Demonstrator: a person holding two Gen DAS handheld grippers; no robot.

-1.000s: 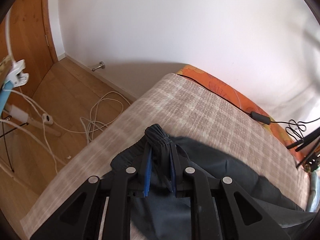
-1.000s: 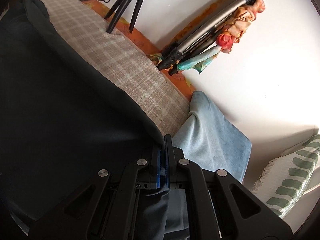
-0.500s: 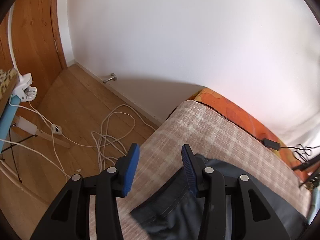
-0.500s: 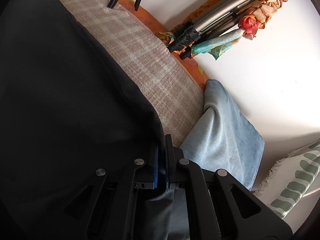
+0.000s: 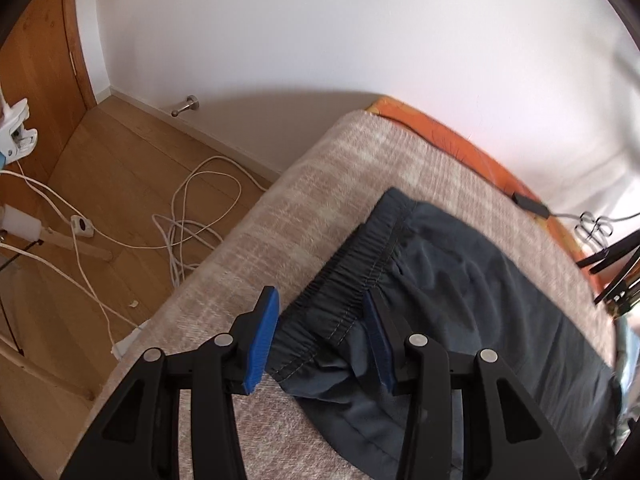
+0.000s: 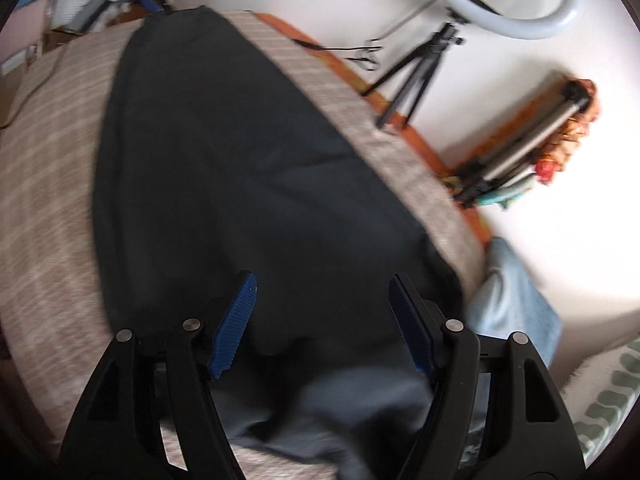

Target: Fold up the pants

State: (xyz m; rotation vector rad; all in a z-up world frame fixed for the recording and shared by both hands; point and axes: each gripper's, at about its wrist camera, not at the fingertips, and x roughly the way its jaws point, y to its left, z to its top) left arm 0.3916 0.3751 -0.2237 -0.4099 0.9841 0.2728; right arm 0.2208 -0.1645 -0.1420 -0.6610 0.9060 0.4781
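Note:
The dark blue-grey pants [image 5: 460, 280] lie flat on the beige checked blanket [image 5: 328, 184] of a bed. Their elastic waistband [image 5: 348, 268] runs between the blue pads of my left gripper [image 5: 322, 342], which is open just above it and holds nothing. In the right wrist view the pants [image 6: 248, 168] stretch away from me over the blanket [image 6: 44, 184]. My right gripper [image 6: 324, 320] is open wide above the near end of the pants and holds nothing.
White cables [image 5: 192, 216] lie on the wooden floor left of the bed. A black tripod [image 6: 416, 76] with a ring light [image 6: 500, 8], a folded tripod [image 6: 520, 152], a light blue cloth [image 6: 516, 304] and a patterned pillow [image 6: 608, 400] stand along the bed's far and right side.
Both grippers let go of the pants and opened. The left gripper dropped the waistband first and then moved back over it. The right gripper pulled back and turned toward the length of the pants.

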